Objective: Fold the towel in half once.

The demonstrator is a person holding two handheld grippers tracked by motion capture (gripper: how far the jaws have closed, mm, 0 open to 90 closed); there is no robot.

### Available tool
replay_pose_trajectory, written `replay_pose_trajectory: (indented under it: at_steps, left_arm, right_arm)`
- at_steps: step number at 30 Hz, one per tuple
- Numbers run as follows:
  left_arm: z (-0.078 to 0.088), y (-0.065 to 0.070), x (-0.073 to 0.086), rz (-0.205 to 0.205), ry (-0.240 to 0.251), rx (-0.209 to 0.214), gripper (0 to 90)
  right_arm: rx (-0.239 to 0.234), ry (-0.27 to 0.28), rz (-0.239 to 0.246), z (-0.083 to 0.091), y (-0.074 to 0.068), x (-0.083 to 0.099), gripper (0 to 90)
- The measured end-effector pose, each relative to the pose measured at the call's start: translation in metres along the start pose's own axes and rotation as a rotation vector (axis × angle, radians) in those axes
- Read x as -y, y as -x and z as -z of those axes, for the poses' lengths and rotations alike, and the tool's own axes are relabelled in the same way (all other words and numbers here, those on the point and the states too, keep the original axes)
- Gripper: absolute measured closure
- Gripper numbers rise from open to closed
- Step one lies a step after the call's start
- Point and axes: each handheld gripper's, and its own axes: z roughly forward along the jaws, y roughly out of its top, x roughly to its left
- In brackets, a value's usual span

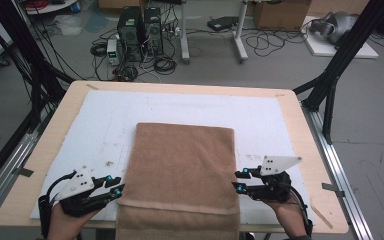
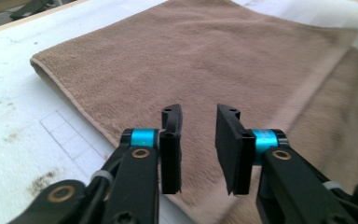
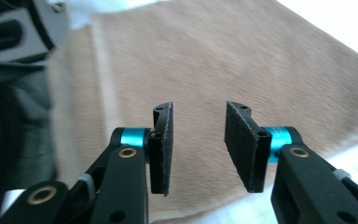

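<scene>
- The brown towel (image 1: 182, 172) lies folded on the white mat (image 1: 105, 125) that covers the wooden table (image 1: 50, 135). Its far edge is square to the table; its near end hangs over the table's front edge.
- My left gripper (image 1: 116, 188) sits at the towel's left edge, near the front corner, pointing inward toward the cloth. In the left gripper view (image 2: 198, 149) its jaws stand apart with a clear gap; the towel (image 2: 205, 60) shows through the gap, and nothing is pinched.
- My right gripper (image 1: 240, 181) sits at the towel's right edge, roughly level with the left one, also pointing inward. In the right gripper view (image 3: 199, 147) its jaws are likewise spread, with towel pile (image 3: 223, 70) visible between and beyond them; the pads press on nothing.
- Both hands (image 1: 65, 222) enter from the bottom of the high view, one on each side of the towel.
- A pale hem band (image 1: 177, 205) runs across the towel close to the table's front edge.
</scene>
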Motion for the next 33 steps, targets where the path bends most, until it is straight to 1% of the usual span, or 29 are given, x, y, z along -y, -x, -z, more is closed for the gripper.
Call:
replay_pose_trajectory:
  at_steps: [2, 3, 5, 7, 8, 9, 10, 12, 13, 14, 15, 16, 17, 18, 20, 21, 22, 24, 25, 28, 29, 30, 31, 32, 33]
  left_arm:
    - [-0.009, -0.006, -0.002, 0.008, -0.005, 0.0, 66.0]
    - [-0.014, -0.01, -0.003, 0.018, -0.002, 0.001, 64.9]
    - [-0.022, -0.015, -0.006, 0.012, -0.011, 0.001, 62.6]
    - [-0.03, -0.023, -0.011, 0.012, -0.014, 0.005, 60.8]
    - [-0.035, -0.026, -0.014, 0.006, -0.021, 0.001, 59.1]
    - [-0.04, -0.031, -0.016, 0.014, -0.018, -0.007, 57.7]
    - [-0.046, -0.035, -0.018, 0.028, -0.016, -0.018, 56.3]
    - [-0.059, -0.044, -0.021, 0.058, -0.03, -0.059, 50.5]
    - [-0.066, -0.048, -0.022, 0.063, -0.036, -0.071, 48.2]
    - [-0.073, -0.053, -0.023, 0.064, -0.054, -0.087, 48.7]
    - [-0.079, -0.058, -0.024, 0.077, -0.071, -0.096, 48.7]
    - [-0.084, -0.062, -0.024, 0.098, -0.068, -0.09, 48.8]
    - [-0.091, -0.068, -0.026, 0.13, -0.075, -0.096, 49.2]
    - [-0.096, -0.073, -0.027, 0.145, -0.078, -0.109, 49.9]
    - [-0.105, -0.081, -0.028, 0.166, -0.097, -0.142, 52.8]
    - [-0.109, -0.085, -0.029, 0.169, -0.115, -0.149, 52.9]
    - [-0.113, -0.088, -0.03, 0.161, -0.132, -0.173, 52.9]
    - [-0.12, -0.096, -0.028, 0.194, -0.15, -0.182, 52.8]
    - [-0.122, -0.099, -0.027, 0.195, -0.171, -0.194, 52.0]
    - [-0.127, -0.107, -0.022, 0.23, -0.184, -0.212, 49.6]
    - [-0.128, -0.11, -0.02, 0.241, -0.199, -0.211, 48.5]
    - [-0.129, -0.111, -0.018, 0.257, -0.201, -0.201, 47.6]
    - [-0.13, -0.113, -0.017, 0.257, -0.221, -0.193, 47.3]
    - [-0.132, -0.113, -0.015, 0.261, -0.23, -0.191, 46.7]
    - [-0.133, -0.112, -0.015, 0.26, -0.225, -0.195, 46.1]
  right_arm:
    - [0.007, -0.013, -0.014, -0.006, 0.009, 0.0, 59.6]
    - [0.018, -0.024, -0.022, -0.009, 0.013, -0.001, 58.9]
    - [0.024, -0.03, -0.037, -0.015, 0.021, -0.003, 57.2]
    - [0.062, -0.045, -0.039, -0.02, 0.03, -0.007, 54.5]
    - [0.065, -0.046, -0.049, -0.023, 0.035, -0.009, 53.8]
    - [0.069, -0.048, -0.055, -0.026, 0.041, -0.011, 52.2]
    - [0.084, -0.051, -0.063, -0.029, 0.045, -0.014, 51.6]
    - [0.085, -0.052, -0.072, -0.036, 0.056, -0.019, 49.9]
    - [0.095, -0.058, -0.074, -0.04, 0.061, -0.021, 49.1]
    - [0.113, -0.07, -0.069, -0.044, 0.066, -0.024, 49.2]
    - [0.117, -0.086, -0.072, -0.048, 0.072, -0.025, 48.8]
    - [0.111, -0.086, -0.082, -0.053, 0.078, -0.025, 47.1]
    - [0.114, -0.094, -0.087, -0.056, 0.083, -0.025, 44.9]
    - [0.132, -0.117, -0.1, -0.061, 0.09, -0.023, 43.9]
    - [0.157, -0.123, -0.123, -0.068, 0.1, -0.019, 41.2]
    - [0.173, -0.132, -0.134, -0.07, 0.104, -0.018, 40.2]
    - [0.191, -0.139, -0.143, -0.072, 0.109, -0.015, 39.4]
    - [0.216, -0.145, -0.181, -0.075, 0.117, -0.01, 37.2]
    - [0.222, -0.148, -0.198, -0.076, 0.121, -0.008, 36.7]
    - [0.228, -0.15, -0.247, -0.078, 0.128, -0.001, 35.2]
    - [0.227, -0.152, -0.247, -0.079, 0.13, 0.0, 35.2]
    - [0.229, -0.161, -0.248, -0.08, 0.13, 0.001, 35.2]
    - [0.231, -0.163, -0.249, -0.081, 0.131, 0.002, 35.4]
    - [0.228, -0.173, -0.25, -0.082, 0.131, 0.002, 35.8]
    - [0.226, -0.178, -0.25, -0.084, 0.132, 0.003, 36.1]
